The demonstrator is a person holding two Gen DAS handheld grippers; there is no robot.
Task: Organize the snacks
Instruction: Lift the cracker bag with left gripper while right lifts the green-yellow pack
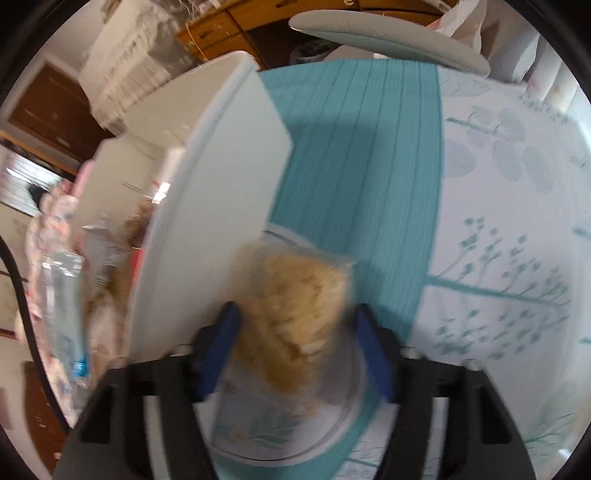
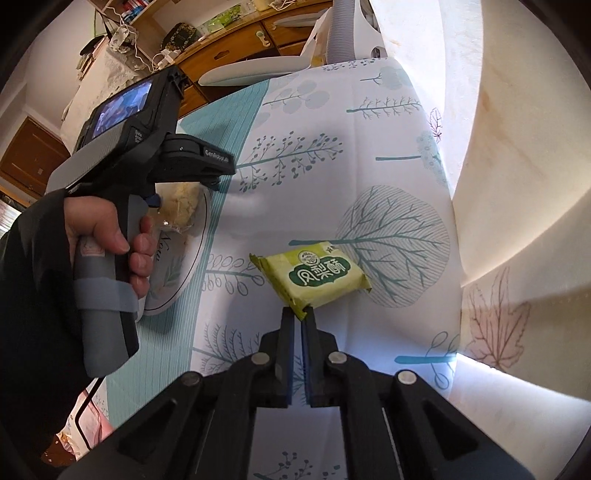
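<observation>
A tan, crumbly pastry in clear wrap (image 1: 291,306) sits between the blue pads of my left gripper (image 1: 297,343), which press on its sides just above a white plate (image 1: 280,439) with a leaf print. The picture there is blurred. In the right wrist view the same pastry (image 2: 183,206) lies over the plate (image 2: 195,258), under the gripper that a hand (image 2: 107,229) holds. My right gripper (image 2: 299,319) is shut on the near sealed corner of a yellow-green snack packet (image 2: 321,277), which lies on the tree-print tablecloth (image 2: 369,147).
A white box wall (image 1: 207,184) stands close on the left of the plate, with a plastic bottle (image 1: 62,295) and wrappers beyond it. A teal striped cloth strip (image 1: 369,166) runs under the plate. A grey chair (image 1: 388,33) is at the far edge; a pale wall (image 2: 517,184) bounds the right.
</observation>
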